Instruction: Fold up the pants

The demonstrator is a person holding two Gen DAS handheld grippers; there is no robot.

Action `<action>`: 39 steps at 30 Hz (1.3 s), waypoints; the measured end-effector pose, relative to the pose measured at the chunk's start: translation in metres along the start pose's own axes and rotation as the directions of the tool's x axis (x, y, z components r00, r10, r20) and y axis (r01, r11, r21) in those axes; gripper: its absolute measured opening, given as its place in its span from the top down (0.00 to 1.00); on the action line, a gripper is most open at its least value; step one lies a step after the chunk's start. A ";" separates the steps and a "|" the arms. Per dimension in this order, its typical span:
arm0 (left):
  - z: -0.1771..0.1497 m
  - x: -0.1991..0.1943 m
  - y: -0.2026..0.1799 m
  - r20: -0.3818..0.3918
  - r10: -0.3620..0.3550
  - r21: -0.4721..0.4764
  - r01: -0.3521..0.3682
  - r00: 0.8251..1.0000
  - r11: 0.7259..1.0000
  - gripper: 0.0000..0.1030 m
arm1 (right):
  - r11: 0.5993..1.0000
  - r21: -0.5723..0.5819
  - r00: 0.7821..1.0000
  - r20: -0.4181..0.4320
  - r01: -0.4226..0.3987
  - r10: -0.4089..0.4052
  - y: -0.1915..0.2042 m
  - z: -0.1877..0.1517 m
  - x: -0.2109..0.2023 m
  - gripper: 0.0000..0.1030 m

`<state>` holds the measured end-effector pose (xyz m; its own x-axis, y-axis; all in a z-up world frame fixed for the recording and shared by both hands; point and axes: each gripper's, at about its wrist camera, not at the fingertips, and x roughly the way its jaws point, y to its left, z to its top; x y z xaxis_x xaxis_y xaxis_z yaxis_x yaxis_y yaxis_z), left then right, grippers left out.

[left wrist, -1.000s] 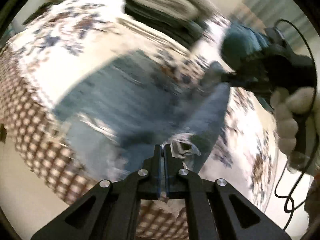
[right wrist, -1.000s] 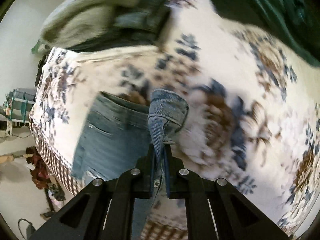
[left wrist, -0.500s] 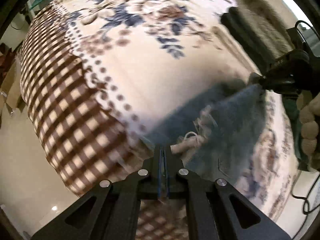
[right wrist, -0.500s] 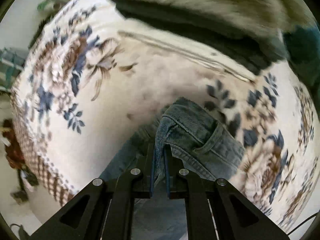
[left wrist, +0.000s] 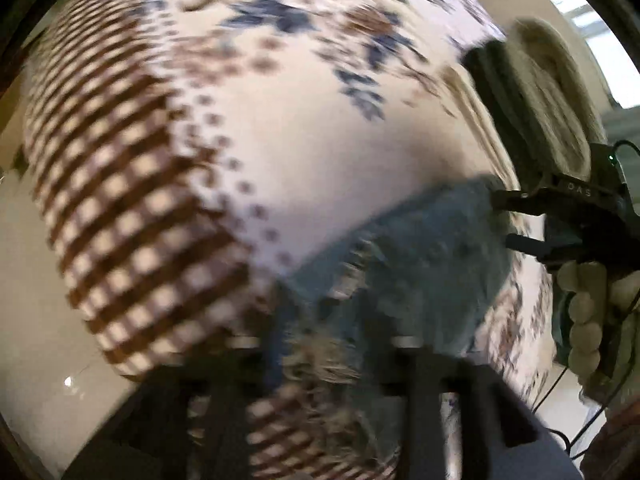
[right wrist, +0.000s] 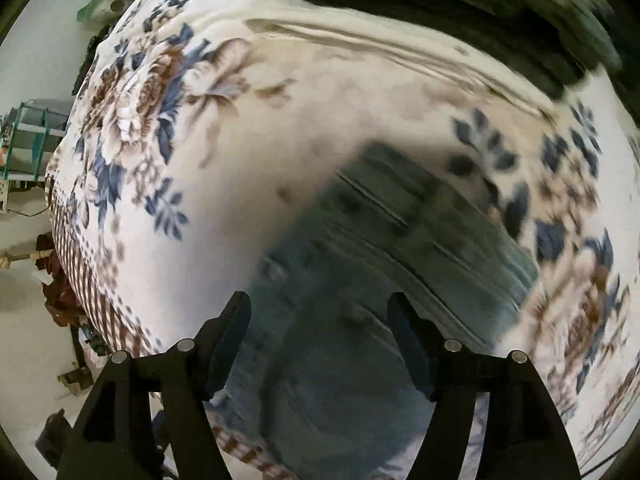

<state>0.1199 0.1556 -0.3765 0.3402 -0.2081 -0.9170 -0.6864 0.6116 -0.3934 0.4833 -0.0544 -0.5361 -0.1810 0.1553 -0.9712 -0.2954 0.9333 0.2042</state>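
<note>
Blue denim pants [right wrist: 360, 300] lie flat on a bed covered by a cream blanket [right wrist: 280, 128] printed with blue and brown flowers and edged with a brown check border.

In the right wrist view, the right tongs [right wrist: 320, 328] are spread wide, one finger on each side above the denim, gripping nothing. The waistband, in shadow, lies just beyond the tongs, and the rest of the pants runs back beneath them toward the bed's near edge.

In the left wrist view, which is badly blurred, the left tongs [left wrist: 328, 364] also stand wide apart over a frayed pale patch of the pants [left wrist: 400, 264], near the check border at the bed's edge. The right tongs [left wrist: 504, 220] show at the far end of the pants, fingers parted, held by a hand in a pale knit glove [left wrist: 588, 304].

A heap of grey and dark clothes [left wrist: 536, 96] sits on the bed beyond the pants.
</note>
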 end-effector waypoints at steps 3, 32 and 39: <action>-0.019 0.030 -0.028 -0.052 -0.008 0.067 0.012 0.999 0.998 0.35 | 0.999 0.028 1.000 -0.004 0.031 -0.030 -0.032 -0.019 -0.003 0.29; -0.007 0.081 -0.016 0.039 0.093 -0.019 -0.093 0.995 0.996 0.93 | 0.998 -0.062 0.999 0.020 0.027 -0.026 -0.086 0.050 -0.005 0.29; -0.011 0.088 0.001 0.027 0.100 -0.078 -0.098 0.995 0.992 0.93 | 0.971 -0.208 0.993 0.005 0.114 -0.115 -0.045 0.069 0.020 0.29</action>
<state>0.1422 0.1298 -0.4587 0.2872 -0.1251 -0.9497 -0.7644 0.5676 -0.3059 0.5579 -0.0704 -0.5728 -0.1414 0.0482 -0.9888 -0.5029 0.8569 0.1137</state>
